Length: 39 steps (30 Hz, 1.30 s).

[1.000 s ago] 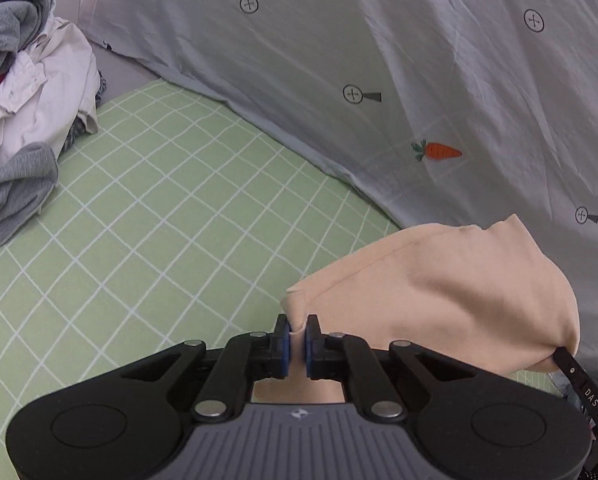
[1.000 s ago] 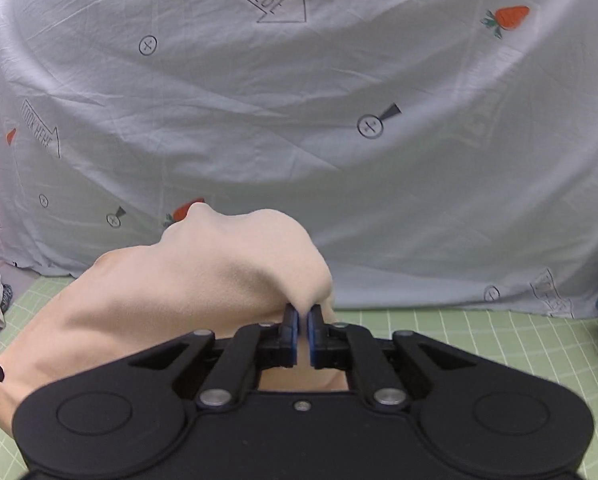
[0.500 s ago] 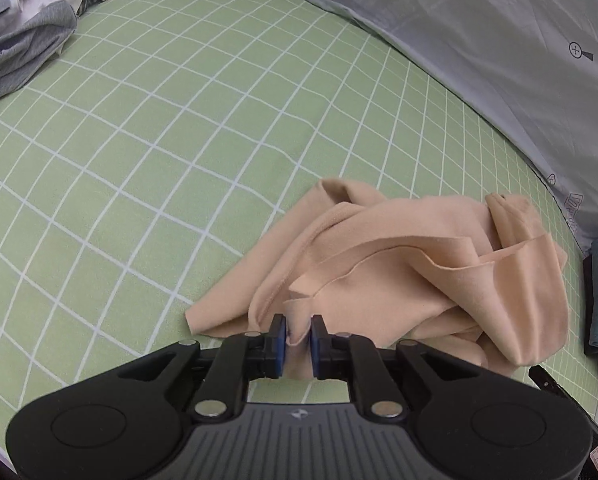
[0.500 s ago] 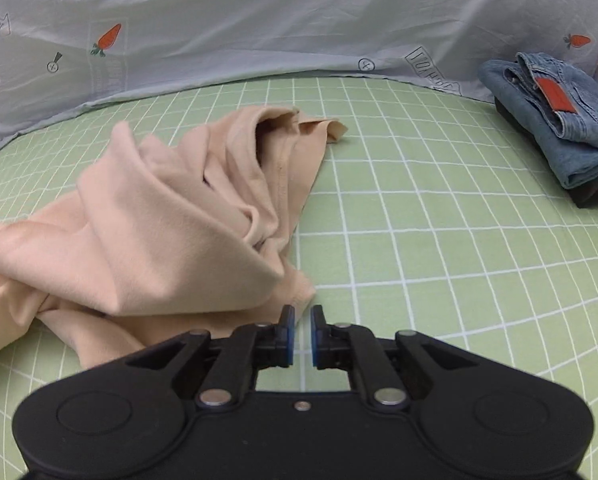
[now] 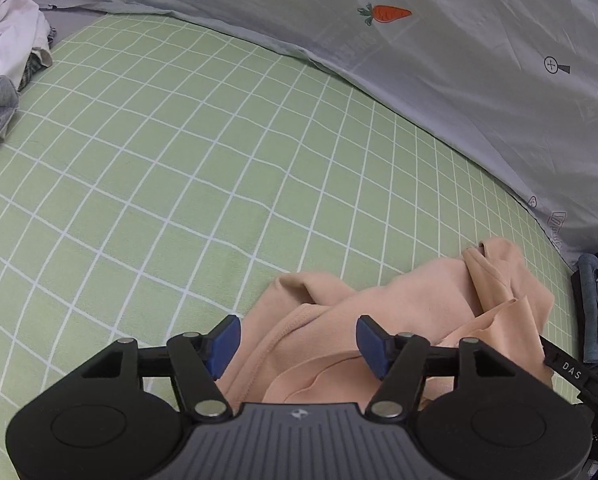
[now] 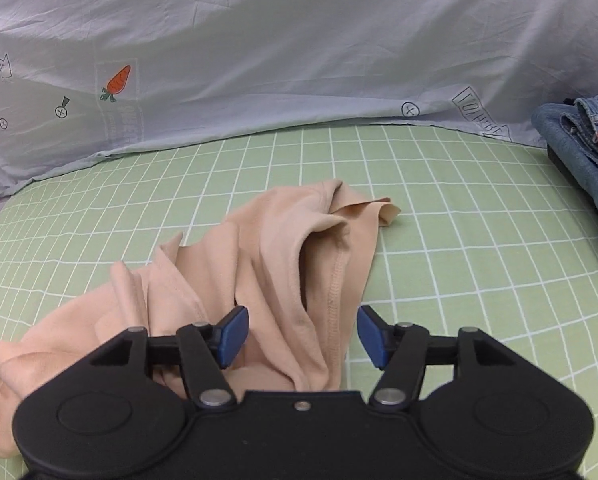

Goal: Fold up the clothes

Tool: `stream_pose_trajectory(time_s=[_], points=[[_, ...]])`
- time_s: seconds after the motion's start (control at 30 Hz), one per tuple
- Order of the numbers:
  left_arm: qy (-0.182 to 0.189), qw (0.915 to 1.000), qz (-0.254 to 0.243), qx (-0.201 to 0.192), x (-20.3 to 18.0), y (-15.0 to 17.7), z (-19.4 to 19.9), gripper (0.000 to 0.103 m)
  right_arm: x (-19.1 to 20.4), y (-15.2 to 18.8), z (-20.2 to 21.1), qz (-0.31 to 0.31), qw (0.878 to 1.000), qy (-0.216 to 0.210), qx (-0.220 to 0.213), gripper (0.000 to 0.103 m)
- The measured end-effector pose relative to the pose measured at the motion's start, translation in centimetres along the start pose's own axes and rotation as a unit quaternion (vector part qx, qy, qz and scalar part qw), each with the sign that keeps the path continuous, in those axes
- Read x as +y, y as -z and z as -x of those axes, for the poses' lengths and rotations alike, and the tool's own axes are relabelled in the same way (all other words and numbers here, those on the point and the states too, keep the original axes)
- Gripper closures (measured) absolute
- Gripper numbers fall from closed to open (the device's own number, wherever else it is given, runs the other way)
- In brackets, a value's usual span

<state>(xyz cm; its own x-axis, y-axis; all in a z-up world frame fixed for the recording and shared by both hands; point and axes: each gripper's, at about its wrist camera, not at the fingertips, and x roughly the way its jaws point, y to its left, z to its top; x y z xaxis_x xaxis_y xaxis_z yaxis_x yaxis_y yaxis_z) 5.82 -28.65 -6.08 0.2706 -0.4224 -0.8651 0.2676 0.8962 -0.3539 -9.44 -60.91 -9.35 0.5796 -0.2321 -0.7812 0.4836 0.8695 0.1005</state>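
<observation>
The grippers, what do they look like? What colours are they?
The left gripper has a black plastic body with two round discs, a ribbed grey centre plate with a small logo, silver pivot pins and blue pads. The right gripper looks the same but all black in the middle, with one small screw.
</observation>
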Motion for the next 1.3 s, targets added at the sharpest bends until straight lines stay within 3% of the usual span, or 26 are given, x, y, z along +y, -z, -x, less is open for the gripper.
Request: stream_pose_trajectory(time_s=[0.1,0.2,0.23,0.3,0.37,0.43,0.57,0.73,0.8,0.87,0.97,1.03,1.1,1.2,1.23,1.3], points=[[0.007,0.9996,-0.005,0.027,-1.0,-0.5,-2.8,0.033,0.2,0.0,-2.1,-0.010,1.000,-0.001,0.026,0.031],[-0.001,0.9993,-0.001,0.038,-1.7,-0.5,-4.5,0.035,0.6,0.1,-3.5,-0.022,0.999,-0.012,0.046,0.037],[0.000,0.9993,0.003,0.039,-1.8,-0.4,-4.7,0.040,1.0,0.1,-3.7,-0.023,0.999,-0.014,0.046,0.048],[0.000,0.9993,0.007,0.037,-1.8,-0.4,-4.8,0.049,2.2,0.2,-3.9,-0.009,0.999,-0.011,0.039,0.056],[0.009,0.9992,0.012,0.036,-1.7,-0.6,-4.8,0.067,3.4,-0.1,-4.2,0.013,0.999,-0.012,0.031,0.073],[0.010,0.9993,0.021,0.030,-1.4,-1.1,-4.8,0.076,4.4,-1.1,-4.9,0.019,0.999,-0.022,0.025,0.078],[-0.013,0.9994,0.028,-0.016,-0.6,-3.9,-3.5,0.082,6.1,-4.3,-5.9,0.009,0.998,-0.060,0.000,0.088],[0.007,0.9955,0.026,-0.090,-0.8,-6.9,1.2,0.082,7.3,-9.0,-2.3,-0.011,0.990,-0.103,-0.095,0.089],[0.017,0.9927,0.004,-0.119,-2.0,-7.1,3.7,0.082,6.9,-9.6,-0.4,-0.031,0.986,-0.112,-0.120,0.089],[0.035,0.9919,-0.009,-0.121,-3.8,-6.0,5.0,0.082,6.3,-9.1,1.3,-0.039,0.985,-0.102,-0.132,0.089],[0.049,0.9957,-0.020,-0.076,-6.0,-2.6,4.2,0.081,4.1,-6.8,2.4,-0.040,0.990,-0.063,-0.118,0.087],[0.017,0.9989,-0.033,-0.029,-6.6,0.4,2.2,0.075,2.5,-4.3,1.8,-0.035,0.996,-0.025,-0.076,0.083],[-0.030,0.9983,-0.050,0.010,-6.5,3.2,1.0,0.076,0.9,-1.6,1.2,-0.030,0.999,0.010,-0.031,0.079],[-0.051,0.9973,-0.046,0.028,-5.6,5.2,0.8,0.071,-0.8,2.0,1.6,-0.036,0.999,0.033,0.003,0.066],[-0.052,0.9976,-0.038,0.023,-5.2,5.2,1.1,0.066,-1.2,3.2,2.1,-0.039,0.999,0.036,0.006,0.056],[-0.056,0.9981,-0.023,0.011,-4.3,5.1,1.6,0.061,-1.3,4.1,2.5,-0.043,0.999,0.031,0.010,0.050]])
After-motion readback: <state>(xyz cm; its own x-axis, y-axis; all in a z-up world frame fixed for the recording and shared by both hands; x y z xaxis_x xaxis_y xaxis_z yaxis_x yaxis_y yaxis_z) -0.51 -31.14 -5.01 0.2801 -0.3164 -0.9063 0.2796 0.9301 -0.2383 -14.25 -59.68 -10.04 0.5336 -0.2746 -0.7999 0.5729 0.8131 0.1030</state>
